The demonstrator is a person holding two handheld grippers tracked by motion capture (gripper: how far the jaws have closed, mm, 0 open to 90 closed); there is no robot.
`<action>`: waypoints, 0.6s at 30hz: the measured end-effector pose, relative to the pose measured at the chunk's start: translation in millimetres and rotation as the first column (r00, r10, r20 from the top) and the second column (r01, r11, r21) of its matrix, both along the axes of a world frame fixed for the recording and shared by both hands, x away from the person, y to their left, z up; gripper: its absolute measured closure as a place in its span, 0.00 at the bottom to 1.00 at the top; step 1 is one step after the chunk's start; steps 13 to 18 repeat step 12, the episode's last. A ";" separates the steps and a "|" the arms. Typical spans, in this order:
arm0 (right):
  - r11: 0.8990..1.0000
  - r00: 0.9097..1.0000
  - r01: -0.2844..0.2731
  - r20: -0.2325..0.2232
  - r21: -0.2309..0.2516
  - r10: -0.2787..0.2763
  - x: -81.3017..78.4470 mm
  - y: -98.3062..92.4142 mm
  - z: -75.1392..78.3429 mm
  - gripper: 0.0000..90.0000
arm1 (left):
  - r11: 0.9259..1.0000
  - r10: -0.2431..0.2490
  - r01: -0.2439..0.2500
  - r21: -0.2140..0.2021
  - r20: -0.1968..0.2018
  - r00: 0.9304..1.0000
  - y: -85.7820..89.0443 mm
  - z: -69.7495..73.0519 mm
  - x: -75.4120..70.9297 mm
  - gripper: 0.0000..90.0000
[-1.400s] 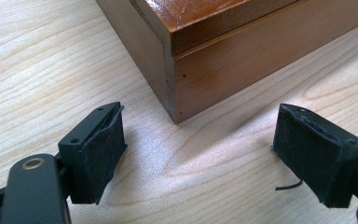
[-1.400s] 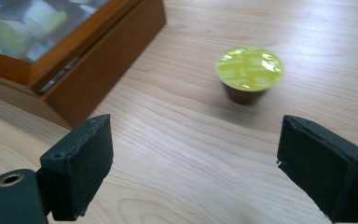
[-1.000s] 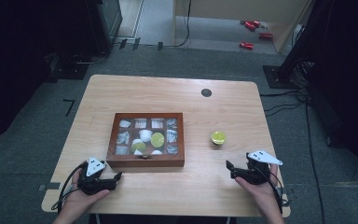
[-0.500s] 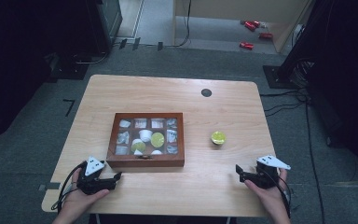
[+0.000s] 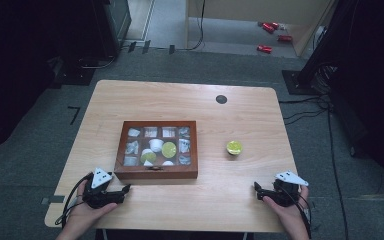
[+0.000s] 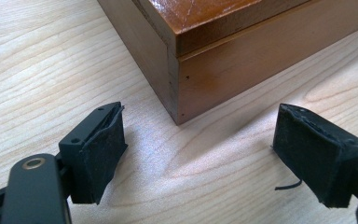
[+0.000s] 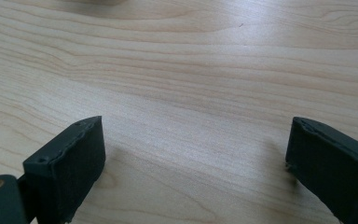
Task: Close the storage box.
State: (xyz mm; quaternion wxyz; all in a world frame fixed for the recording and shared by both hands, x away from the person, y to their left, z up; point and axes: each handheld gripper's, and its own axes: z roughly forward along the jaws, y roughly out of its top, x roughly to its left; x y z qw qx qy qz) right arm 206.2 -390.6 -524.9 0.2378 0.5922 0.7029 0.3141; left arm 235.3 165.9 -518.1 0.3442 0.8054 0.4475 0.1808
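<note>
At the table's near edge, left gripper (image 5: pixel 122 191) rests spread by the wooden box (image 5: pixel 157 172), right gripper (image 5: pixel 258 190) has just been opening (nothing between), green-lidded capsule (image 5: pixel 234 147) awaiting pickup

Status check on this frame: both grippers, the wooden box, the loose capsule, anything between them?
Left gripper open, aimed at wooden box corner. Right gripper open, jaws just widened, nothing between them. Green-lidded capsule alone right of box. Nothing in the way.

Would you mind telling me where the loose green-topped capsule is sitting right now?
In the high view, the green-topped capsule stands alone on the table, just right of the wooden box and beyond the right gripper.
</note>
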 end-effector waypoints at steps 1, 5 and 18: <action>1.000 1.000 0.003 -0.003 -0.009 -0.003 -0.3 1.1 -0.8 0.05 | 1.000 -0.001 0.001 -0.001 0.000 1.000 0.1 0.0 0.1 0.19; 1.000 1.000 0.018 -0.001 -0.015 -0.018 -0.7 2.9 -1.5 0.05 | 1.000 -0.003 0.003 -0.003 -0.001 1.000 0.5 0.0 0.2 0.19; 1.000 1.000 0.020 -0.002 -0.011 -0.020 -0.5 2.6 -1.6 0.06 | 1.000 -0.005 0.005 0.005 0.000 1.000 0.1 0.1 0.2 0.19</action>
